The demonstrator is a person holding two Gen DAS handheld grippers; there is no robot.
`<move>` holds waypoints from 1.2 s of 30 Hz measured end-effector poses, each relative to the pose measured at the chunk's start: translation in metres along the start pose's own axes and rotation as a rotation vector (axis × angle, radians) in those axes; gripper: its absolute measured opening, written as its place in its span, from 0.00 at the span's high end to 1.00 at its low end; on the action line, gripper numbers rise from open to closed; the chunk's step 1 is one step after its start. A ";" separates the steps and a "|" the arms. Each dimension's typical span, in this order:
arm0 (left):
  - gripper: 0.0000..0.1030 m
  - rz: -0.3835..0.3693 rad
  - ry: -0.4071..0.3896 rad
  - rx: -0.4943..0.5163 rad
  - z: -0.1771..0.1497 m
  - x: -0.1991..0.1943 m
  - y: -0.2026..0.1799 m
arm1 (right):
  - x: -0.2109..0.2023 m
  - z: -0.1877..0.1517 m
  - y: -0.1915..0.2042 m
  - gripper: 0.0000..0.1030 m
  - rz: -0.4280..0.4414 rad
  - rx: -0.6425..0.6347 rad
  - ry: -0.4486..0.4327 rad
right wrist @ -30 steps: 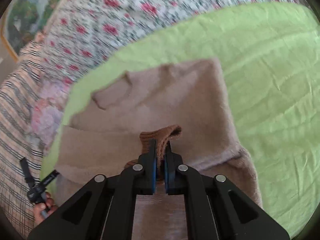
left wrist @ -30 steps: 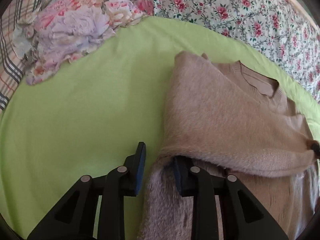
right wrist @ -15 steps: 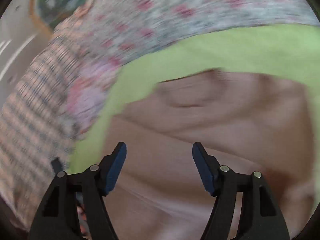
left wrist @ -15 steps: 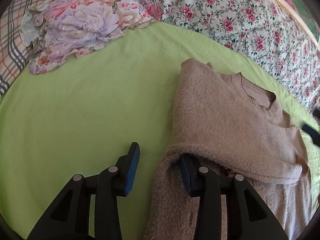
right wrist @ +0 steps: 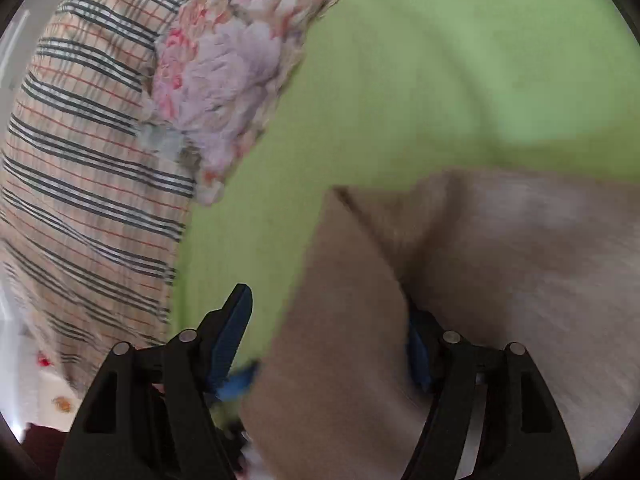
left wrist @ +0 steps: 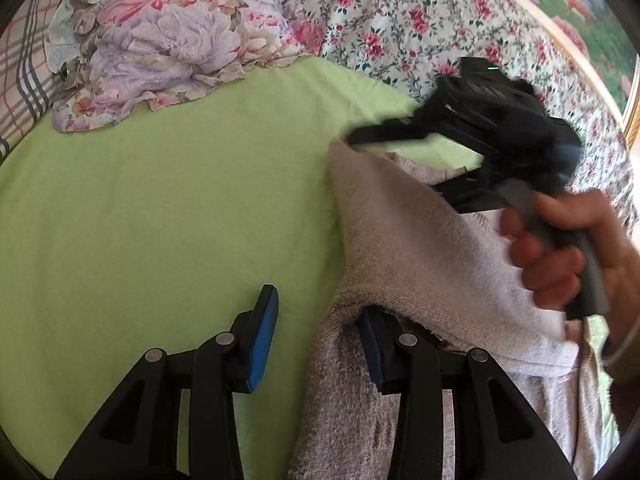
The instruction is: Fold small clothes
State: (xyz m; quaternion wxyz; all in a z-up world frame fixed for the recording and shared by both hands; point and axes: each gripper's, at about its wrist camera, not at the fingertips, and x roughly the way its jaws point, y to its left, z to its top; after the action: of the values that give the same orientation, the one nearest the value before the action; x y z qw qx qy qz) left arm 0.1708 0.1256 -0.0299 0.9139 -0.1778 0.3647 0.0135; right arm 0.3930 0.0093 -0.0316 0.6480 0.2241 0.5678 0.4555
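Observation:
A fuzzy beige sweater (left wrist: 408,248) lies on a green sheet (left wrist: 160,208), one sleeve folded across its body. My left gripper (left wrist: 320,328) is open at the sweater's left edge, its right finger (left wrist: 376,352) tucked under the folded sleeve, its left finger over the sheet. In the left wrist view my right gripper (left wrist: 360,138), hand-held, reaches over the sweater's top corner. In the blurred right wrist view the right gripper (right wrist: 328,332) is open, straddling the sweater's (right wrist: 460,280) edge, with one finger partly hidden behind the fabric.
A crumpled floral garment (left wrist: 172,40) lies at the far left of the green sheet. A rose-print bedspread (left wrist: 400,12) runs behind it and a plaid cloth (right wrist: 88,152) lies to the left. A hand (left wrist: 568,252) holds the right gripper.
The right gripper let go of the brown sleeve cuff, opened, and swung over to the sweater's far corner. The left gripper stayed open at the sweater's edge.

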 end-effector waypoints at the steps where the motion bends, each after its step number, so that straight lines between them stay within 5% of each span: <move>1: 0.60 -0.004 -0.001 -0.003 0.000 0.000 0.001 | 0.005 0.005 -0.002 0.31 0.039 0.018 -0.016; 8: 0.61 -0.064 0.016 -0.022 0.001 -0.001 0.006 | -0.015 0.007 -0.009 0.31 0.065 0.064 -0.234; 12: 0.59 -0.162 0.038 -0.005 0.000 -0.012 0.004 | -0.070 -0.021 -0.002 0.31 -0.075 0.014 -0.340; 16: 0.53 -0.177 0.038 0.042 0.004 -0.028 -0.004 | -0.137 -0.078 -0.004 0.31 -0.240 0.025 -0.447; 23: 0.53 -0.063 0.061 0.088 0.040 -0.010 0.000 | -0.251 -0.206 -0.023 0.32 -0.557 0.142 -0.665; 26: 0.53 -0.028 0.063 0.121 0.049 0.002 -0.002 | -0.274 -0.254 -0.038 0.35 -0.640 0.228 -0.672; 33: 0.53 0.102 0.135 0.208 0.045 0.040 -0.013 | -0.258 -0.282 -0.060 0.45 -0.708 0.274 -0.611; 36: 0.52 0.126 0.140 0.232 0.038 0.047 -0.015 | -0.242 -0.276 -0.062 0.77 -0.753 0.257 -0.557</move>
State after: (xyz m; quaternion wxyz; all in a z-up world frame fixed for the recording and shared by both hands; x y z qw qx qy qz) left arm 0.2329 0.1192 -0.0312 0.8980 -0.0483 0.4370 0.0163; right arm 0.1693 -0.2876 -0.0236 0.8622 0.1947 0.4660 0.0381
